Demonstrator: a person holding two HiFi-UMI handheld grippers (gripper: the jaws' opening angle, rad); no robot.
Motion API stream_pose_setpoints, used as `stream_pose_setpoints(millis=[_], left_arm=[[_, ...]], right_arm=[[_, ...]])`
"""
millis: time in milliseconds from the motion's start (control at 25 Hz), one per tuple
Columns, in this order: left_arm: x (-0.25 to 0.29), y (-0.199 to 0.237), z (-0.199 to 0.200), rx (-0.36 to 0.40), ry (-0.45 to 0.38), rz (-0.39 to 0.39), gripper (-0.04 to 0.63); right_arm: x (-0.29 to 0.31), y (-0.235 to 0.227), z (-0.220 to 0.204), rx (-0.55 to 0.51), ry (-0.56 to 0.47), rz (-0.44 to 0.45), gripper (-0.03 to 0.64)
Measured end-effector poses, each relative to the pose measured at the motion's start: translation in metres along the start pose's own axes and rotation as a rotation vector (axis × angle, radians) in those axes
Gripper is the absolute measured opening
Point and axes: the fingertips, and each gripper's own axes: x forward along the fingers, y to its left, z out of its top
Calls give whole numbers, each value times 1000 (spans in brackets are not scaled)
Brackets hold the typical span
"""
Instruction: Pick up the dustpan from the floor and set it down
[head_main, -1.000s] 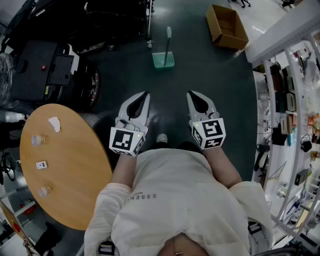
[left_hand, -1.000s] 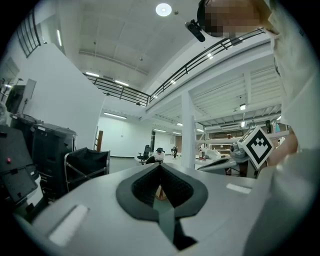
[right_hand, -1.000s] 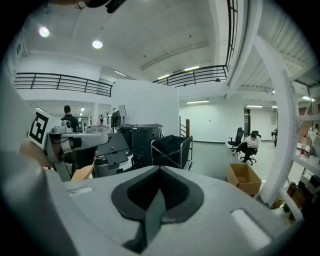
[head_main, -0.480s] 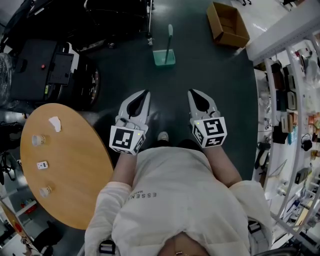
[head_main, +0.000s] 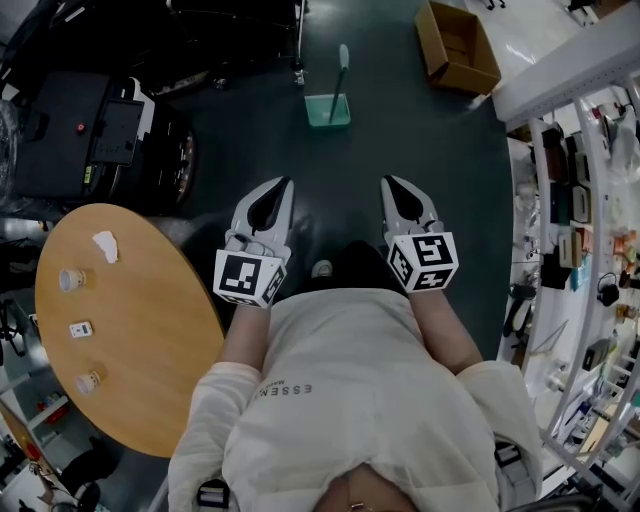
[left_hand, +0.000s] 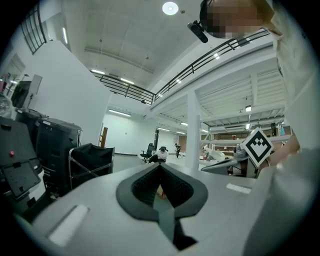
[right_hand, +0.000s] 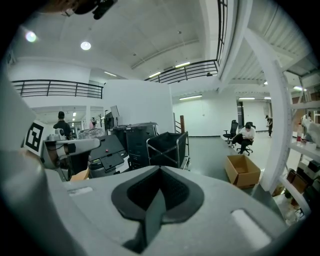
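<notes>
The green dustpan (head_main: 328, 110) stands on the dark floor ahead of me, its long handle (head_main: 342, 60) upright. Both grippers are held side by side in front of my body, well short of the dustpan. My left gripper (head_main: 284, 183) is shut with nothing between its jaws, and its own view shows the tips (left_hand: 161, 167) meeting. My right gripper (head_main: 388, 181) is also shut and empty, with its tips (right_hand: 161, 170) closed together. The dustpan shows in neither gripper view.
A round wooden table (head_main: 140, 340) with a few small items stands at my left. A black machine (head_main: 90, 130) and a black cart (right_hand: 167, 147) are at far left. An open cardboard box (head_main: 458, 45) lies far right, next to metal shelving (head_main: 585, 200).
My left gripper has edged forward a little, and the view has shifted slightly. Both grippers stay shut, and the dustpan has not moved on the floor.
</notes>
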Motion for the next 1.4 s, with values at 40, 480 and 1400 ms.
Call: stream_pose_setpoints(millis=[40,480,1400], left_arm=[[2,2,-2,0,2,2,17],[62,68,-17,-9,58,74,17],[323,244,-44,-74,185,118,17]], right_arm=[[3,-3,0,11,0,0,-9],[102,-35,2,64,54,27,-9],[382,-181,31,84,273,-14,-9]])
